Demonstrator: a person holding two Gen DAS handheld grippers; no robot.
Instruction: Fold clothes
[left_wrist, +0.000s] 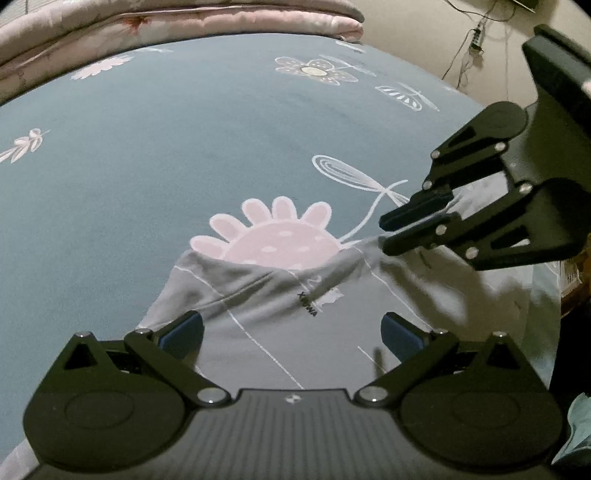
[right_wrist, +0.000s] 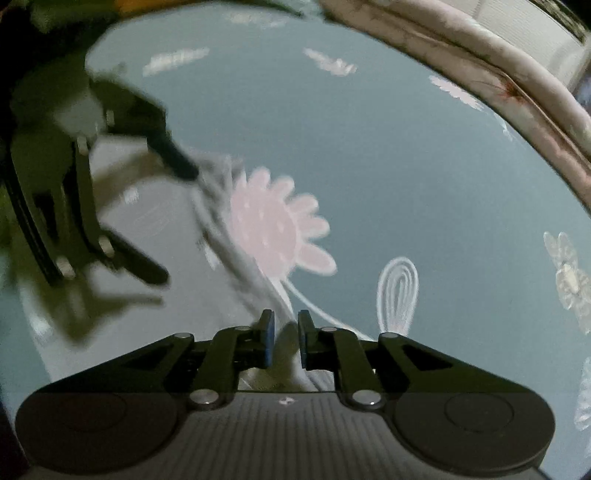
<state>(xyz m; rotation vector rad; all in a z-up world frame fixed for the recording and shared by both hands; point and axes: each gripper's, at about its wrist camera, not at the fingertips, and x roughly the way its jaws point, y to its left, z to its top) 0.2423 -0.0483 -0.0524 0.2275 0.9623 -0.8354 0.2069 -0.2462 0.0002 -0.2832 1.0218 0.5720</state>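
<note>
Grey garment on the blue flowered bedsheet, both hand-held grippers over it.

Left wrist view: left gripper (left_wrist: 291, 334) spread wide above the grey garment (left_wrist: 266, 325), pads clear of the cloth. Right gripper (left_wrist: 413, 225) nearly closed at the garment's far right edge, cloth bunched at its tips. Bedsheet (left_wrist: 147, 166) beyond; pink quilt (left_wrist: 184, 22) at the far side. Right wrist view, blurred: right gripper (right_wrist: 284, 339) jaws narrow with a fold of garment (right_wrist: 291, 365) between them; cannot tell if the pads press it.
</note>
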